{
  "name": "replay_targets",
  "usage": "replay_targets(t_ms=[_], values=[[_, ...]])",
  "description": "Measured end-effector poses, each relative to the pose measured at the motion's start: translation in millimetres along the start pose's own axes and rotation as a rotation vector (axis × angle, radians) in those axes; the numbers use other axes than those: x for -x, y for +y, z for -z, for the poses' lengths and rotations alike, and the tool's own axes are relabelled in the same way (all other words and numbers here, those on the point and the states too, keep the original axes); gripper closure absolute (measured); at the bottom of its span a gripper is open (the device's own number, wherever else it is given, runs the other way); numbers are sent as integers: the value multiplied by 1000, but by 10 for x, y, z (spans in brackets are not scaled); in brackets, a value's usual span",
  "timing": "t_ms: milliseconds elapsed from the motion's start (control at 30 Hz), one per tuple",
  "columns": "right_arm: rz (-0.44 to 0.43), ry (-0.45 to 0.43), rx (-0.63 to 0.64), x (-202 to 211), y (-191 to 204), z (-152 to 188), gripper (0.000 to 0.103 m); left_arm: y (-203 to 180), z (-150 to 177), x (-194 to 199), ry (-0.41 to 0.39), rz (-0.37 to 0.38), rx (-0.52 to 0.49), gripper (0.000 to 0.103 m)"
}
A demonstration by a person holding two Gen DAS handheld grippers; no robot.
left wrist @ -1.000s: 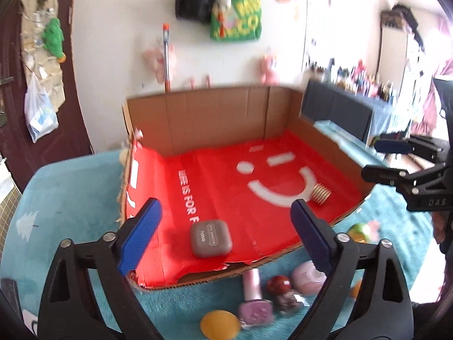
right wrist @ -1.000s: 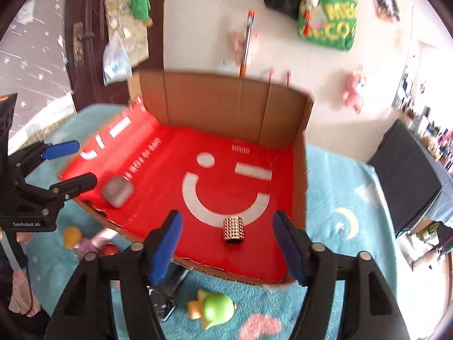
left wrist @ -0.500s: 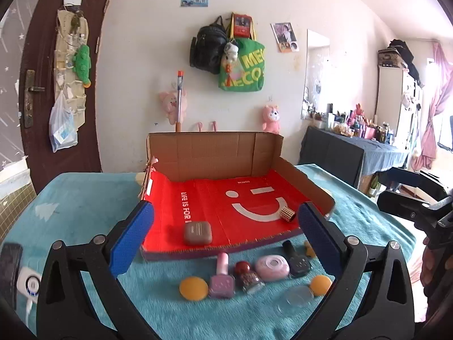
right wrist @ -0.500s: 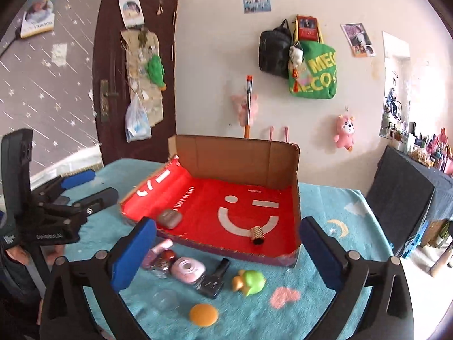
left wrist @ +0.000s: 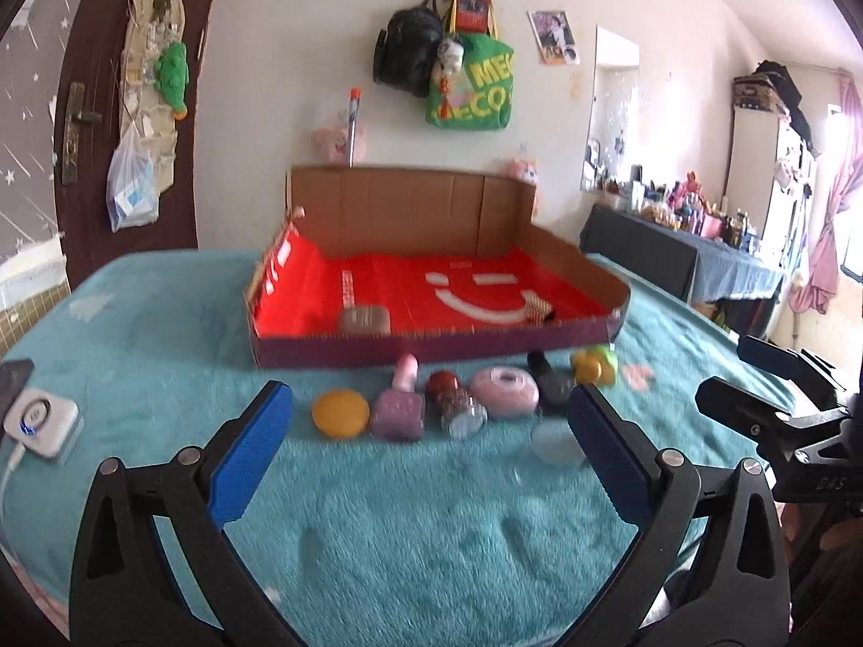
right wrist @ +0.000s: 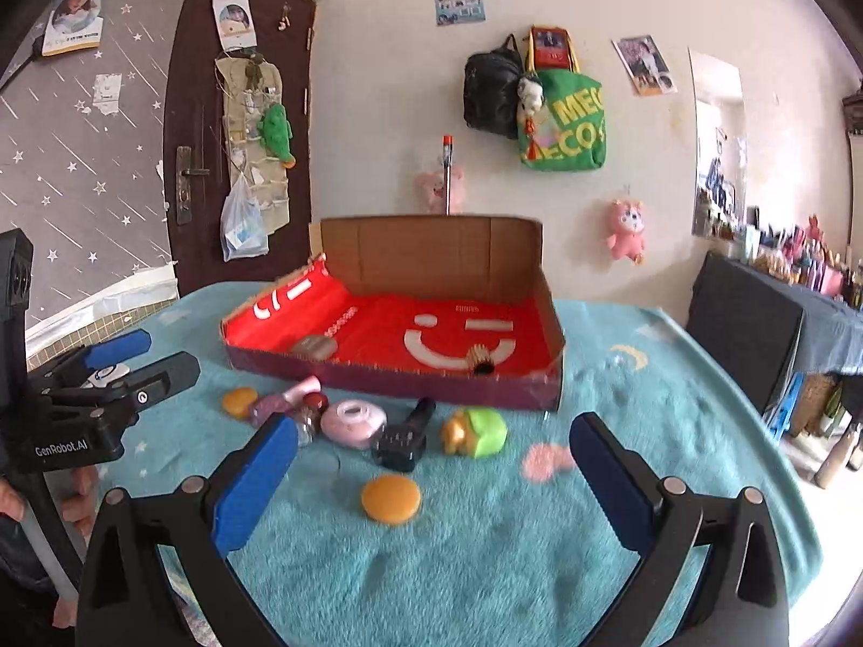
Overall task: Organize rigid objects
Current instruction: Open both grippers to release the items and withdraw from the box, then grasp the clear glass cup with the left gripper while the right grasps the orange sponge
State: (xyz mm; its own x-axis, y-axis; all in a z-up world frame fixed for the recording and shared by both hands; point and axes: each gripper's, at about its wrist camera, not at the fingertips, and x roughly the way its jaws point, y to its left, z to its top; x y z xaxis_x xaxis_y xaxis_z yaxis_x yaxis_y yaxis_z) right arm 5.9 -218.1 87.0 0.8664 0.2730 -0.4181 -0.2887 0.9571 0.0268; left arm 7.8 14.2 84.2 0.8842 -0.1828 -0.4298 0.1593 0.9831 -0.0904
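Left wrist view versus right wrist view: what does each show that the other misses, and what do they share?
Only the left wrist view shows the white charger puck on the blanket's left edge and the right tongs from the side. Only the right wrist view shows the second orange disc lying nearest the camera, and the left tongs from the side. Both show the red-lined cardboard box holding a brown case and a gold cylinder, with small items in front.

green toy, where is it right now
In the right wrist view the green toy lies on the teal blanket, just before the box's front wall, right of the black bottle.
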Motion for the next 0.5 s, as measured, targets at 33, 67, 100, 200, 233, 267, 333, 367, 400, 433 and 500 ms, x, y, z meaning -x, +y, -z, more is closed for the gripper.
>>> replay_targets(t_ms=[33, 67, 100, 200, 233, 267, 333, 367, 400, 433, 500], values=[[-1, 11, -7, -24, -7, 46, 0, -4, 39, -28, 14, 3, 2, 0], [-4, 32, -14, -67, -22, 113, 0, -9, 84, -61, 28, 5, 4, 0], [-5, 43, -18, -92, -31, 156, 0, -19, 135, -96, 44, 8, 5, 0], [-9, 82, -34, -183, -69, 294, 0, -53, 248, -183, 87, 18, 1, 0], [-11, 90, -38, -203, -80, 324, 0, -63, 269, -210, 99, 23, 1, 0], [-11, 97, -41, -226, -88, 353, 0, -75, 285, -236, 113, 32, 1, 0], [-14, 111, -41, -271, -105, 383, 0, -93, 279, -276, 133, 55, 1, 0], [-21, 120, -40, -300, -119, 400, 0, -103, 279, -298, 147, 75, 0, 0], [-30, 126, -39, -325, -130, 410, 0, -117, 276, -314, 156, 92, -1, 0], [-41, 133, -36, -346, -136, 419, 0, -128, 273, -338, 170, 107, -3, 0], [-66, 156, -31, -405, -146, 421, 0, -145, 261, -399, 200, 113, -6, 0]])
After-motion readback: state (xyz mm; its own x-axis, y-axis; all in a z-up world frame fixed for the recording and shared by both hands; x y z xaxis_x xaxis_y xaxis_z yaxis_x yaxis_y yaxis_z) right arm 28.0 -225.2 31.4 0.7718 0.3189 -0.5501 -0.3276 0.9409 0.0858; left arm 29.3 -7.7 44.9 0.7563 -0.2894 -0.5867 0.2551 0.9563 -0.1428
